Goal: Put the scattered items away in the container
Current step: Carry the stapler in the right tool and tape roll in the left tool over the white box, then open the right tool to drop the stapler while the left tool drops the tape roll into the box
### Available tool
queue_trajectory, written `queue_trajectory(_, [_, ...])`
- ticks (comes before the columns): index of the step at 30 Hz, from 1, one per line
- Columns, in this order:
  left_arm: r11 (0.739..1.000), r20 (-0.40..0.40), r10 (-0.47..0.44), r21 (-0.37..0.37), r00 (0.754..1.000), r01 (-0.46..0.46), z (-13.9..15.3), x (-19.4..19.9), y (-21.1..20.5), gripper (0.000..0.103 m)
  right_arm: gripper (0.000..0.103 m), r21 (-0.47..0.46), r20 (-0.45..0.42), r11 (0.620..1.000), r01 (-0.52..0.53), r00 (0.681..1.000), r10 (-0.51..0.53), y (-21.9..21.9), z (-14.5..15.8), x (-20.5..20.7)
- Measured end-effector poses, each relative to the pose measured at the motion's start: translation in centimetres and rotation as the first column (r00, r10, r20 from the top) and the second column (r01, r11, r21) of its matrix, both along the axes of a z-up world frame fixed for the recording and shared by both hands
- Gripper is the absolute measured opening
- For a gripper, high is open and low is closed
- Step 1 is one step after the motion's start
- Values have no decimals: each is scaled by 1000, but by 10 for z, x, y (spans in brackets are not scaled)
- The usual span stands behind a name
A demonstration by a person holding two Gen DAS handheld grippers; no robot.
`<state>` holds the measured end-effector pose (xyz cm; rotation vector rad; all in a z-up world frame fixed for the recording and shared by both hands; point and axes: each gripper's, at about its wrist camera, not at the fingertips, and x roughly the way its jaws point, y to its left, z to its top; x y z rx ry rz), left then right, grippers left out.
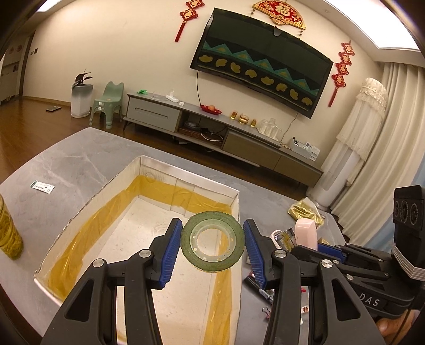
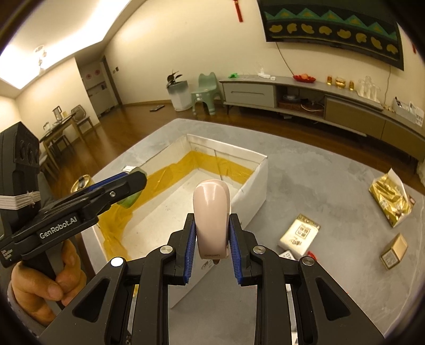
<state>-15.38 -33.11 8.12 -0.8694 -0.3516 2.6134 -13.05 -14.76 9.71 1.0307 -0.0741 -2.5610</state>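
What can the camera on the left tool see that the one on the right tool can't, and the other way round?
Only the left view shows the green tape roll's open ring between the left tool's spread fingers, not touching either, plus the red fan decoration on the wall.

Only the right view shows the white packet, the small gold box and the hand holding the left tool.

Both show the white cardboard box with yellow lining, the right tool gripping the pale pink device, and the gold bag.
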Motion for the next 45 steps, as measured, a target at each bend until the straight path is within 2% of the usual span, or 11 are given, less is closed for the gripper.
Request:
queue_trajectory(15, [999, 23, 12, -30, 1000, -11, 0, -47, -6, 49, 26, 55, 24, 998, -33, 999, 32, -23, 2, -38])
queue_trajectory(26, [996, 73, 88, -36, 993, -85, -14, -80, -27, 49, 26, 123, 64, 989, -82, 995, 75, -55, -12, -70])
queue_trajectory(30, [996, 109, 94, -9, 990, -94, -23, -90, -33, 49, 26, 159, 84, 983, -98, 993, 85, -66, -23, -86])
queue_trajectory(36, [991, 189, 83, 90, 978, -101, -35, -105, -42, 49, 26, 176, 139, 978, -115, 986, 91, -74, -41, -110])
queue_trajectory(45, [968, 336, 100, 186, 936, -170, -63, -127, -51, 49, 26, 170, 249, 975, -144, 963, 99, -81, -67, -145])
